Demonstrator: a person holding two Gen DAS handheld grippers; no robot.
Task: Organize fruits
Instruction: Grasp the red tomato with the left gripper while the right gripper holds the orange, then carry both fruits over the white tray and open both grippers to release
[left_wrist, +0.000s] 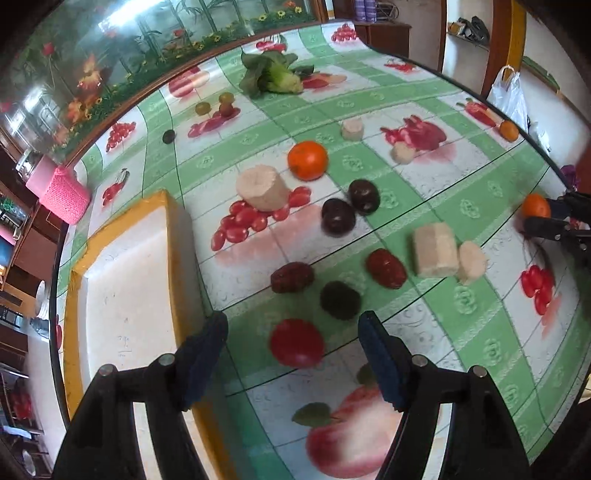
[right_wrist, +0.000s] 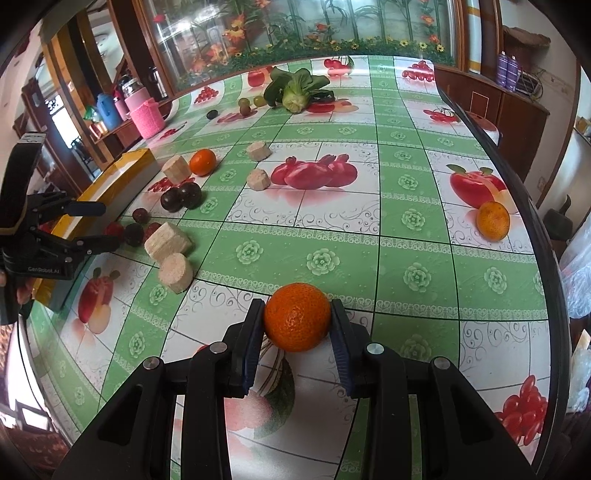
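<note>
My right gripper (right_wrist: 297, 323) is pinching an orange (right_wrist: 297, 322) at six o'clock above the table (right_wrist: 406, 177). My left gripper (left_wrist: 293, 328) is hanging spread around a red fruit (left_wrist: 296, 342), not touching, box (left_wrist: 129, 280) at nine o'clock.

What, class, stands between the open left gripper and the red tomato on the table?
Nothing visible does. The left gripper is open with the tomato right between its fingers, on bare tablecloth. The dark plum lies just beyond the tomato, not in the path.
</note>
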